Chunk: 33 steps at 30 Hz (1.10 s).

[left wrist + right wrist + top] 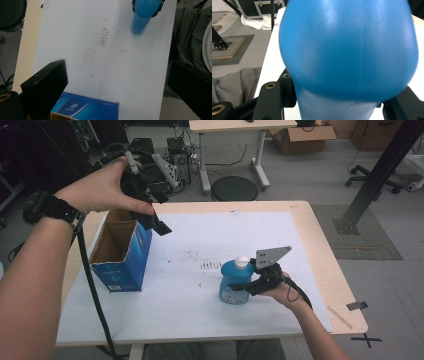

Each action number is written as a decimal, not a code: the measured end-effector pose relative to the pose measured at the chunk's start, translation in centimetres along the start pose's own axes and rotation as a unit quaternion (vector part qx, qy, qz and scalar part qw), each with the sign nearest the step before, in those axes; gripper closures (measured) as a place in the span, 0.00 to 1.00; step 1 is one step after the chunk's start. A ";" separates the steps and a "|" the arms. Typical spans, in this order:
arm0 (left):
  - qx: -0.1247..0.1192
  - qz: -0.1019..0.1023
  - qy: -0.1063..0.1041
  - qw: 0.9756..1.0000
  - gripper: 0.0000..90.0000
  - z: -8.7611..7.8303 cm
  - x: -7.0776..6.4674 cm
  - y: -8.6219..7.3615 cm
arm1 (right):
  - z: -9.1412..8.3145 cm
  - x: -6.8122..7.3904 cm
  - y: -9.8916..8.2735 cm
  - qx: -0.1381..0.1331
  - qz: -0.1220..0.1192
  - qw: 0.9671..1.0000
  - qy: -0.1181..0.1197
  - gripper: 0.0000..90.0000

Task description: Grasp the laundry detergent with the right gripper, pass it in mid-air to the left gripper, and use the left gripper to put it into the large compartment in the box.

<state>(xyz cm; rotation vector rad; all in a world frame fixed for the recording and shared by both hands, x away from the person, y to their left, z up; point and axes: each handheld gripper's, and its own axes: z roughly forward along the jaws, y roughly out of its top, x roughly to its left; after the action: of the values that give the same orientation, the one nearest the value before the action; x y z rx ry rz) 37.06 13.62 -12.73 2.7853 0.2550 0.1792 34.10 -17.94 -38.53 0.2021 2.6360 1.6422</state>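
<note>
A blue bottle [231,275] with a white cap [242,262] stands upright on the white sheet [200,320], right of the middle. My right gripper [241,287] is shut on its body from the right side. In the right gripper view the bottle [349,50] sits between the two jaws of my right gripper [337,106]. An open-topped blue cardboard box [122,265] stands at the sheet's left. My left gripper [156,222] is raised above the box's right rim, open and holding nothing. In the left gripper view my left gripper [116,67] looks down on the box [85,108] and the far bottle [143,15].
The wooden table's edge [330,270] borders the sheet at the right. Behind the table stand a black round stool [234,188] and a second table [240,126]. A black slanted post [380,175] rises at the right. Grey cloth [187,32] lies beside the table.
</note>
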 end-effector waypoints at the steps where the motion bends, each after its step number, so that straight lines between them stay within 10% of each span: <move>1: 0.000 0.000 0.000 1.000 0.05 0.0 0.0 0.0 | -0.1 -0.2 0.3 -0.001 0.001 1.000 0.001 0.47; 12: -0.007 0.008 0.000 1.000 0.05 -0.5 -0.4 0.7 | -1.5 -1.9 5.8 0.011 -0.014 0.999 0.034 0.47; 33: -0.015 0.024 -0.003 1.000 0.05 -1.4 -1.6 2.3 | 2.7 -2.7 15.8 0.033 -0.058 0.993 0.094 0.47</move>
<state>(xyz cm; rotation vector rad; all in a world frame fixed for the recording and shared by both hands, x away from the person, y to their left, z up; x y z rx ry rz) 35.62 11.56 -10.81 2.7635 0.1837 0.1843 38.48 -8.94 -25.66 -0.1103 2.7795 1.6120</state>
